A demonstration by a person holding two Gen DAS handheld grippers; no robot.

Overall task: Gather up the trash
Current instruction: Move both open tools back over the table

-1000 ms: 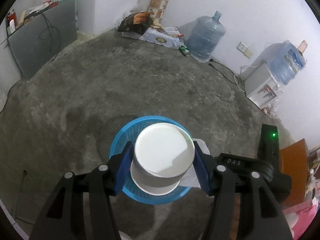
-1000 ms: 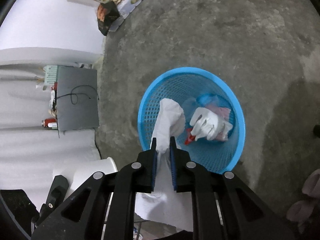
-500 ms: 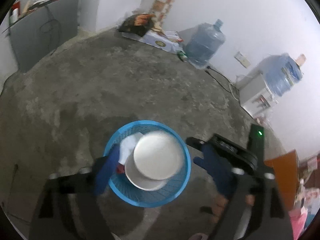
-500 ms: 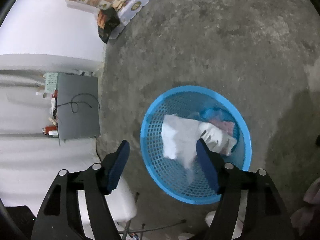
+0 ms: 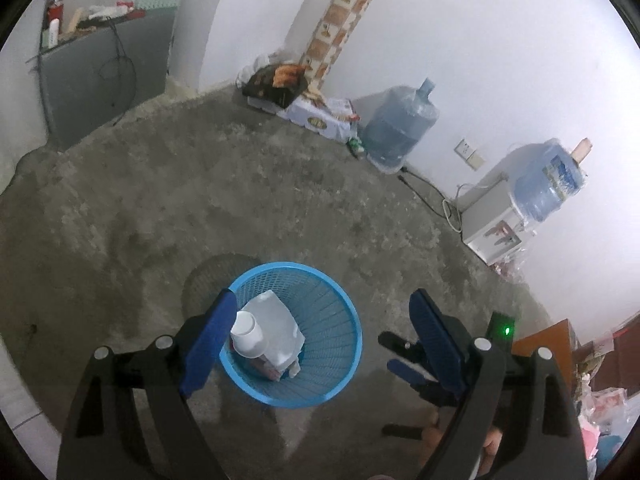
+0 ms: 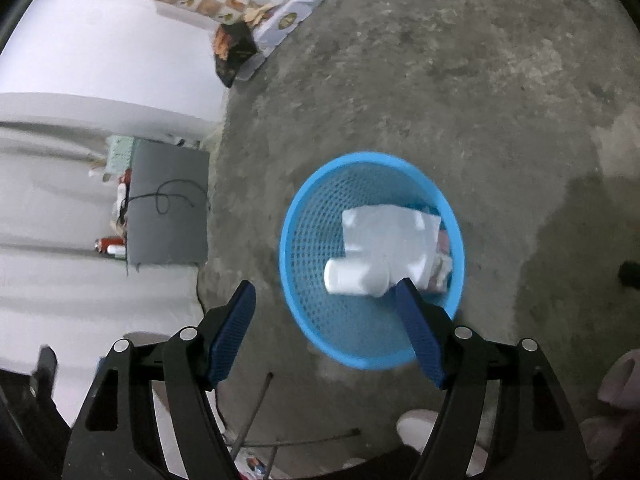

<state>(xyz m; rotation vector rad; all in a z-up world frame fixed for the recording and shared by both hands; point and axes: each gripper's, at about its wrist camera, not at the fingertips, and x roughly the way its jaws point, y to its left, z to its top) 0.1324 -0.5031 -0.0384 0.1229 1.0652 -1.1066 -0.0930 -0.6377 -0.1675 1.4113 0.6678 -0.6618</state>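
Note:
A blue mesh waste basket stands on the concrete floor; it also shows in the right wrist view. Inside it lie a white paper cup on its side, a white sheet of paper and other trash beneath. In the right wrist view the cup lies on the paper. My left gripper is open and empty above the basket. My right gripper is open and empty above the basket's near rim, and also shows in the left wrist view.
Two water jugs, a white dispenser and a cable line the far wall. Bags and boxes lie by the tiled pillar. A grey cabinet stands left. An orange box sits right.
My left gripper opened and dropped the paper cup into the basket. My right gripper opened and let the white paper fall in. Both grippers have lifted away from the basket.

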